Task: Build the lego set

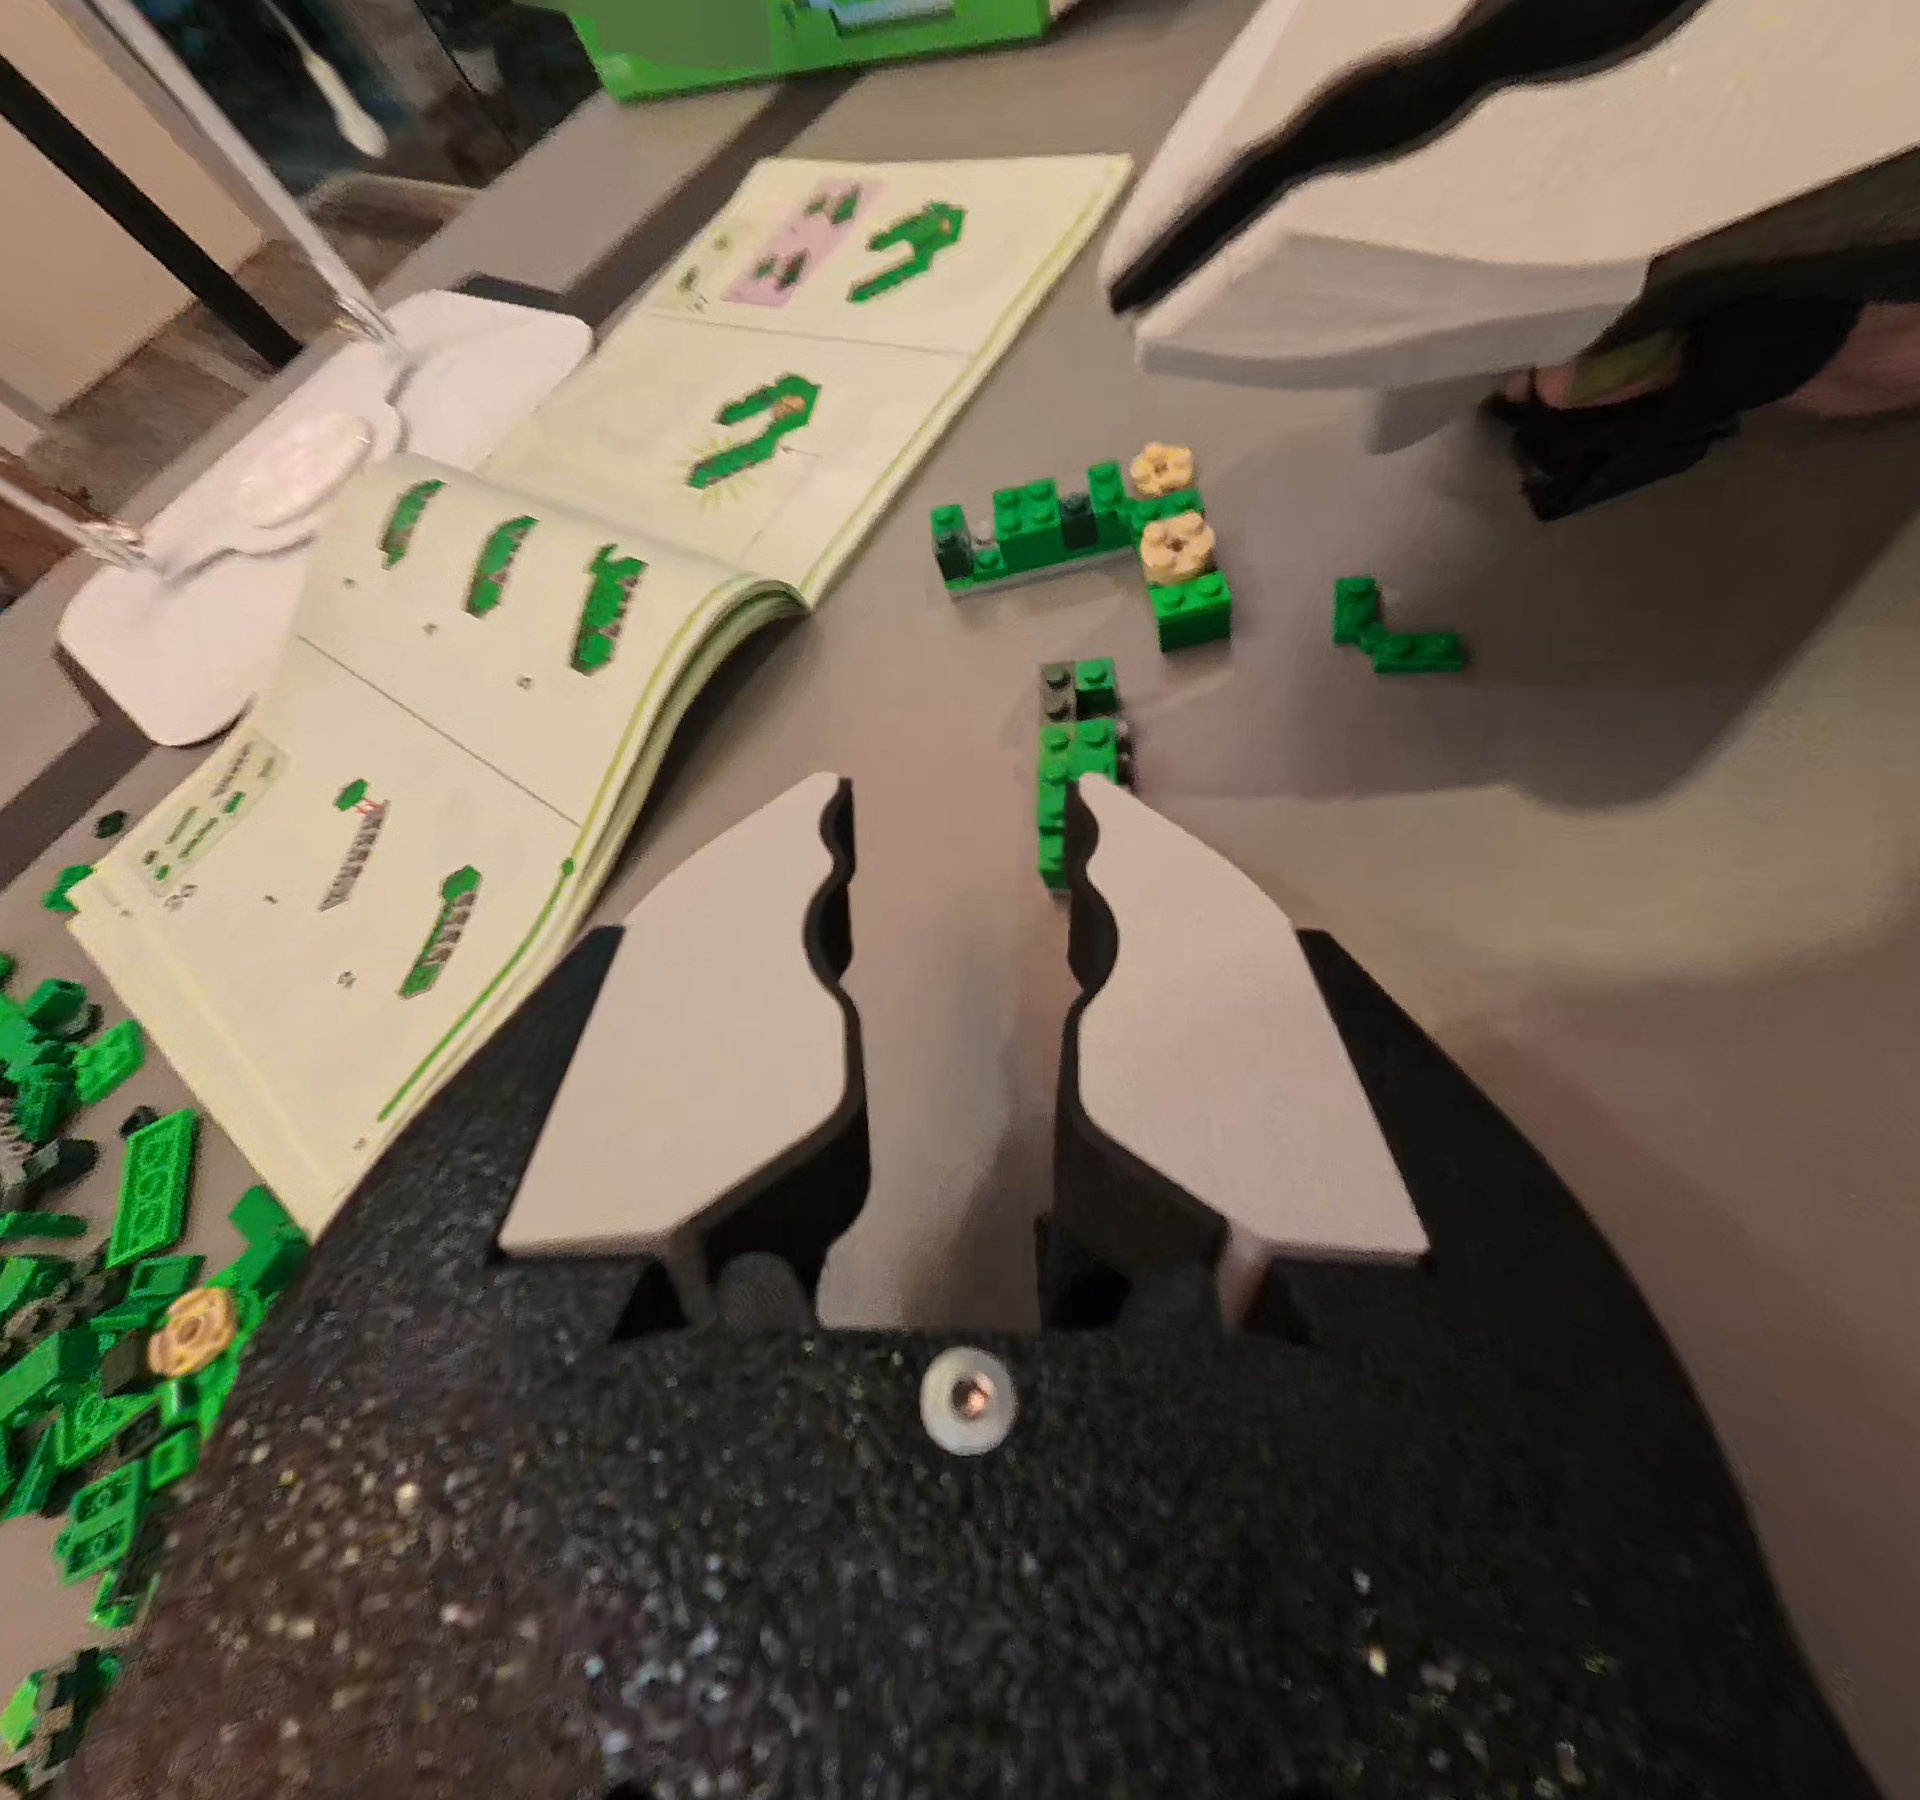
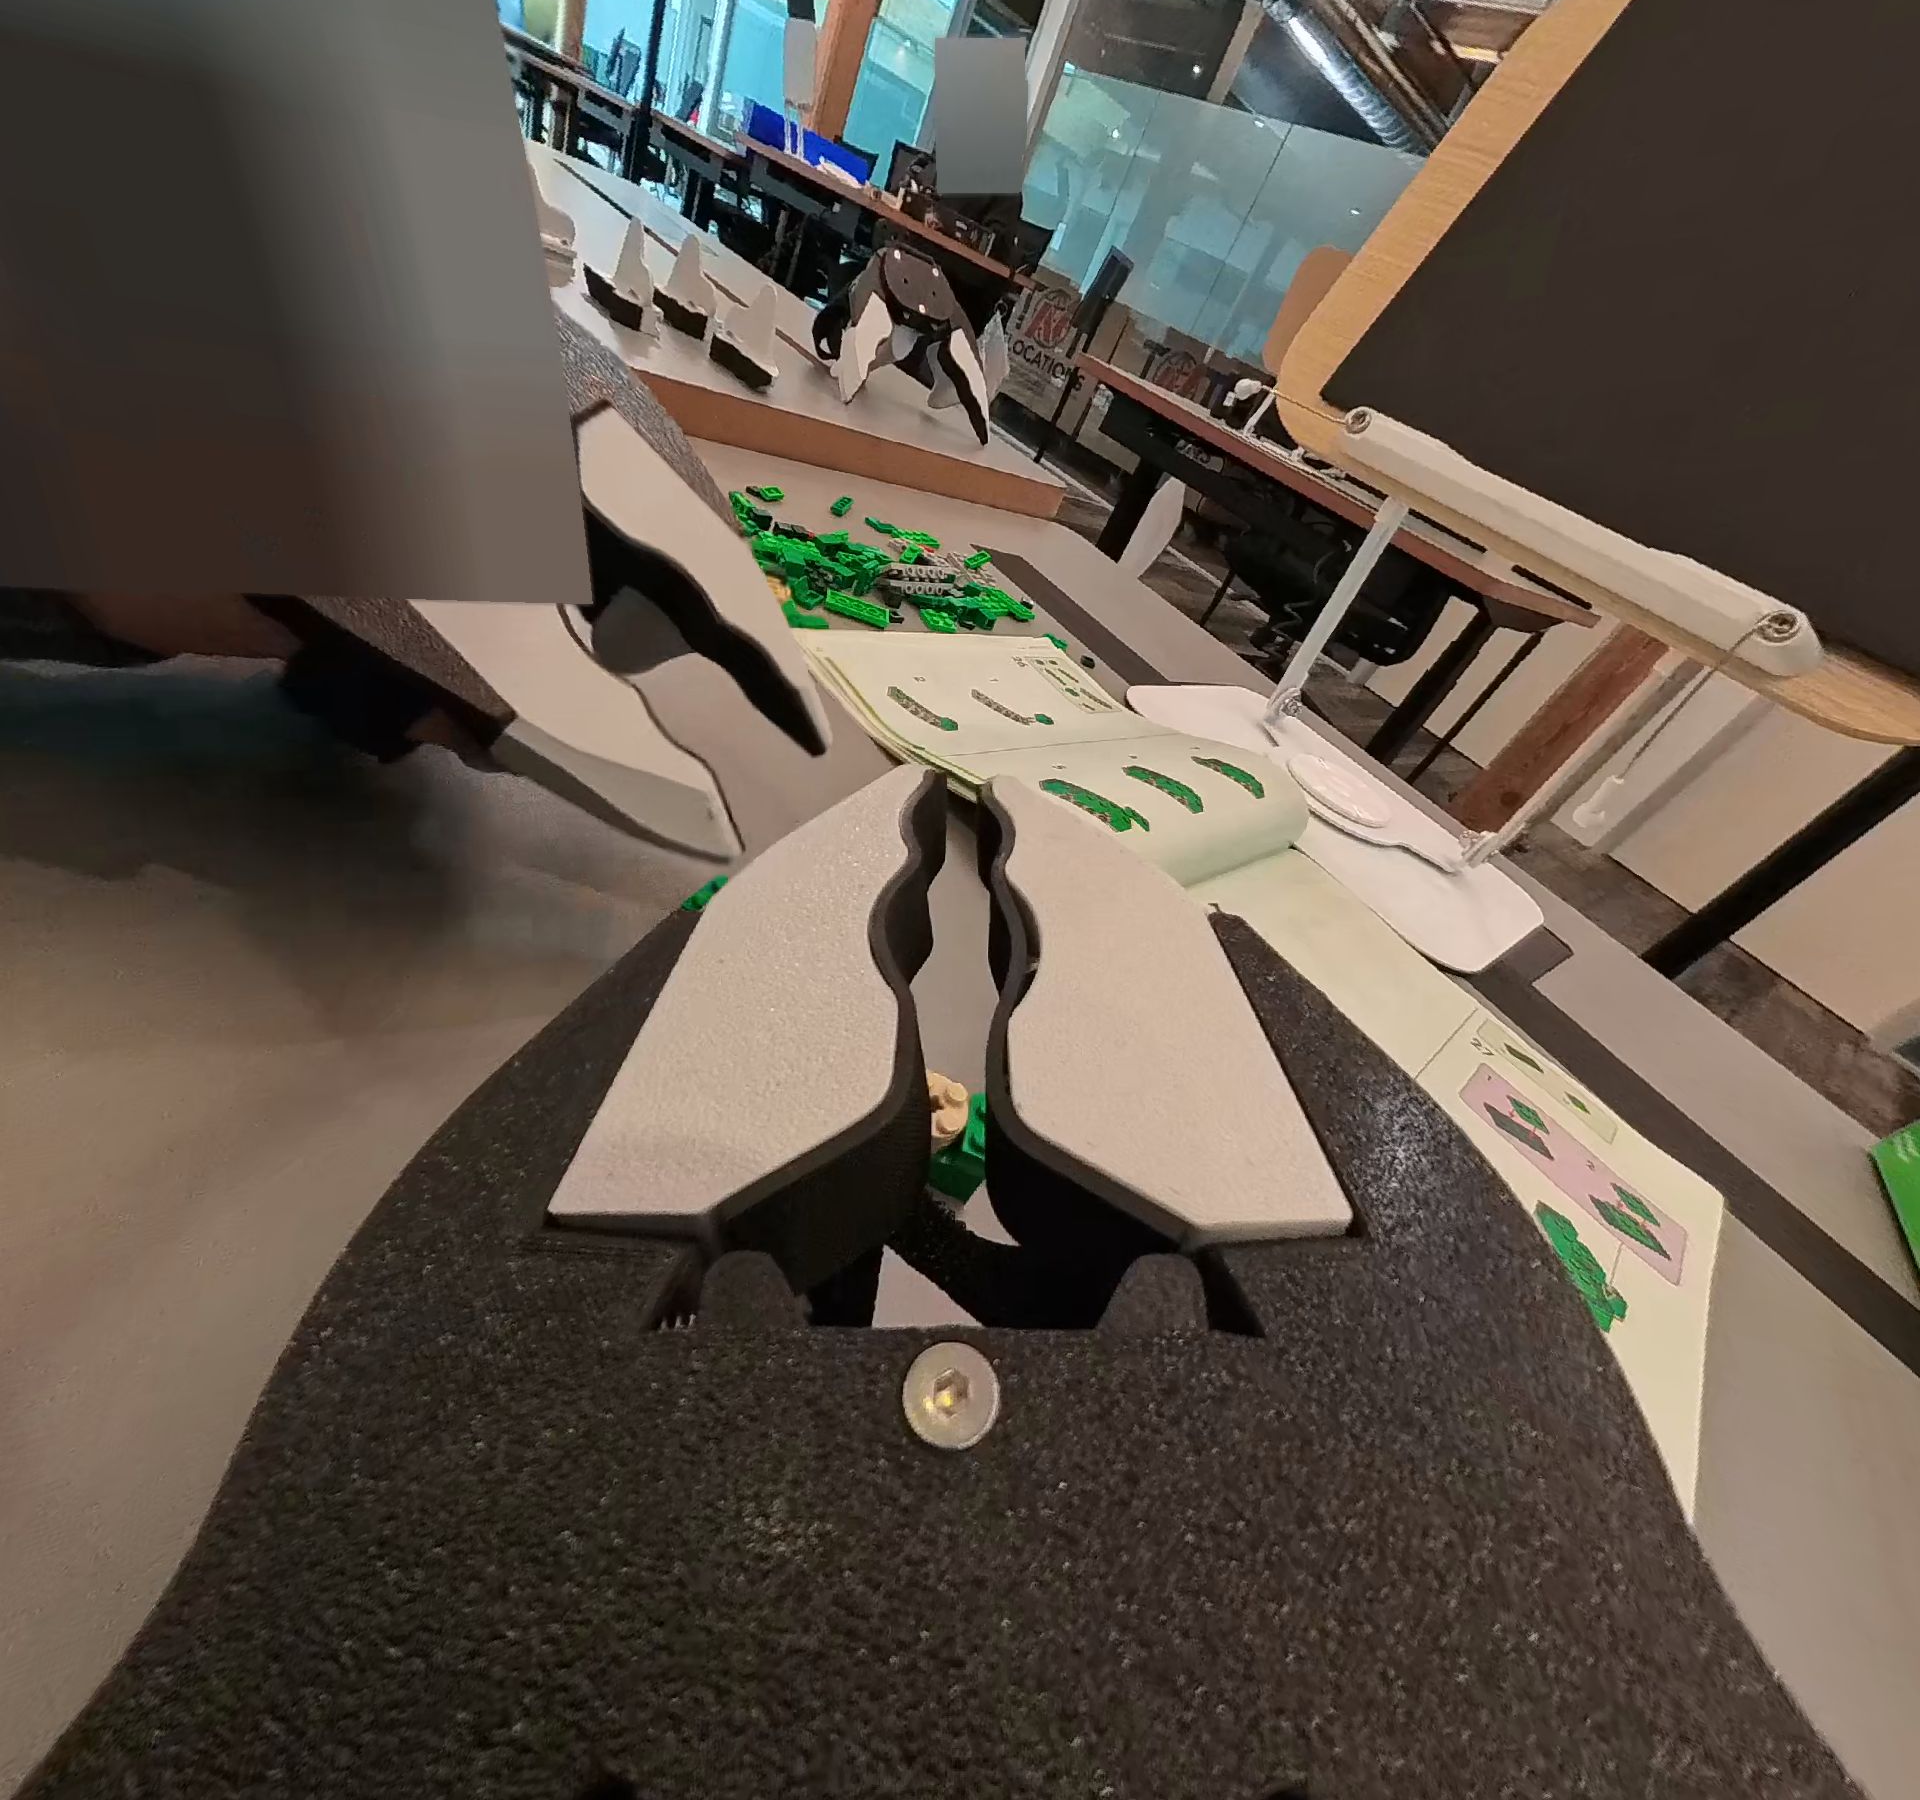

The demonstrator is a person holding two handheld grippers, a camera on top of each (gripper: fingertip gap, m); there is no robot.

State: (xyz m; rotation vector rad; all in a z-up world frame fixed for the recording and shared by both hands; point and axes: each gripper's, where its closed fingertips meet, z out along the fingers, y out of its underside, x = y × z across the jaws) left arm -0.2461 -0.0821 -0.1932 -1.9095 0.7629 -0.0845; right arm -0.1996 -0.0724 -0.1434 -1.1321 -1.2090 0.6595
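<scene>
My left claw (image 1: 961, 820) is spread, empty, low over the counter (image 1: 1455, 919), w/ a small green stack (image 1: 1081, 742) just beyond its right tip. Right claw (image 2: 961, 794) nearly pressed together, nothing pinched; main green build w/ tan flowers (image 1: 1101, 535) sits under it. L-shaped green piece (image 1: 1392, 628) lies apart. Manual (image 1: 582, 628) open beside. Next, I'd say: check the page, straddle the stack squarely, squeeze on flat sides, not studs, else it'll tip.
</scene>
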